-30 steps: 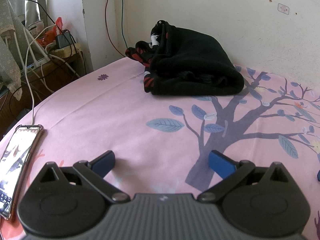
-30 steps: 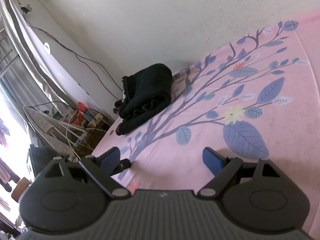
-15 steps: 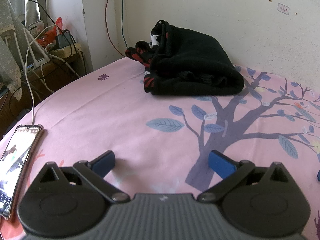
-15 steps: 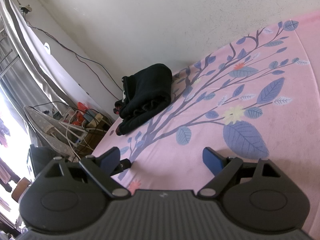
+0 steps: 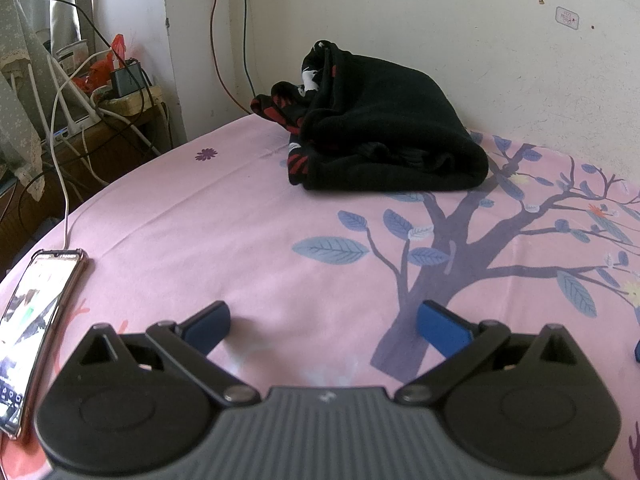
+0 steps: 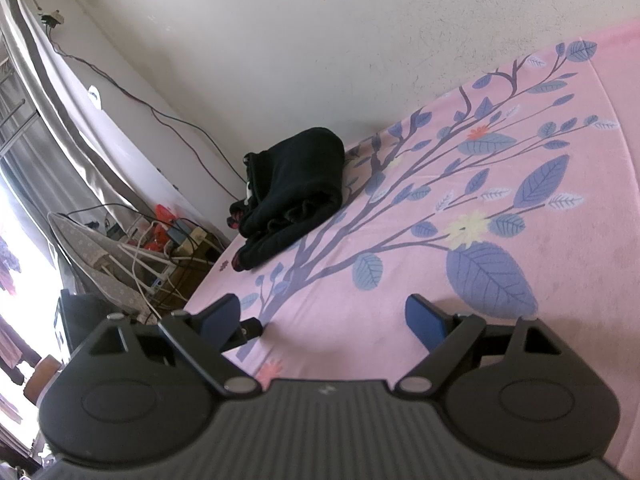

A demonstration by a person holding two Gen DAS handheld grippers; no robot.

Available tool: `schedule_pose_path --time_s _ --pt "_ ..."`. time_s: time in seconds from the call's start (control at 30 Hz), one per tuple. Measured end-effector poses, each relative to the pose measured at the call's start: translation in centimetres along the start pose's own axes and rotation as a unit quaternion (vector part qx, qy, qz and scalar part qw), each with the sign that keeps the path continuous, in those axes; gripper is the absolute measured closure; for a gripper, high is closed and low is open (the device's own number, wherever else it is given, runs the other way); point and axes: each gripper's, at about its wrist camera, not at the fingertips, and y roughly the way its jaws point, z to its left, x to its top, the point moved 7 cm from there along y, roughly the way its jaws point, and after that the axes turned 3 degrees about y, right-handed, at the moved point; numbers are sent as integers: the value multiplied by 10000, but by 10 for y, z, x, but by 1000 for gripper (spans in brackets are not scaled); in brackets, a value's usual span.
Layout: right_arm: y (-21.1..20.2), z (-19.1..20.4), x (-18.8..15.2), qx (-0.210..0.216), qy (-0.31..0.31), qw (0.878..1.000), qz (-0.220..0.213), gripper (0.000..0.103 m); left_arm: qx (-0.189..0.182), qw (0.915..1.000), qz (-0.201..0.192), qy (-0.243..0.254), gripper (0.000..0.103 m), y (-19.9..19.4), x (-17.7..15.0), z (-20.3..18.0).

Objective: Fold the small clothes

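Observation:
A black garment with red and white print [image 5: 384, 128] lies in a folded bundle on the pink bed sheet [image 5: 240, 232], at the far side against the wall. It also shows in the right wrist view [image 6: 296, 188]. My left gripper [image 5: 324, 326] is open and empty, low over the sheet, well short of the garment. My right gripper [image 6: 324, 318] is open and empty, near the bed's front, far from the garment. A dark part of the left gripper [image 6: 250, 330] shows just behind its left finger.
A phone with a lit screen [image 5: 34, 320] lies on the sheet at the left edge, on a white cable. Beside the bed stand a low table with chargers and tangled cables [image 5: 116, 96] and a curtain [image 6: 60, 152]. The wall [image 5: 440, 20] runs behind the bed.
Neither gripper nor the garment has moved. Only the picture on the phone screen has changed.

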Motion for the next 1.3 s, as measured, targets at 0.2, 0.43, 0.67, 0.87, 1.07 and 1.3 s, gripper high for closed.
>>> schedule_pose_path --time_s 0.2,0.43,0.67,0.87,1.07,1.3 --pt "0 0 0 -1 0 10000 -1 22 0 10000 0 0 0 0 0 0" --pt "0 0 0 -3 -1 10000 -2 22 0 10000 0 0 0 0 0 0" --pt "-1 0 0 -5 0 10000 -5 22 0 10000 0 0 0 0 0 0" --pt "-3 -1 1 -98 34 9999 -85 22 0 10000 1 1 0 0 0 0" --pt "-8 0 1 -282 78 9993 -252 22 1 10000 1 1 0 0 0 0" --pt "-7 -4 2 -310 108 9990 -304 22 0 10000 1 0 0 0 0 0"
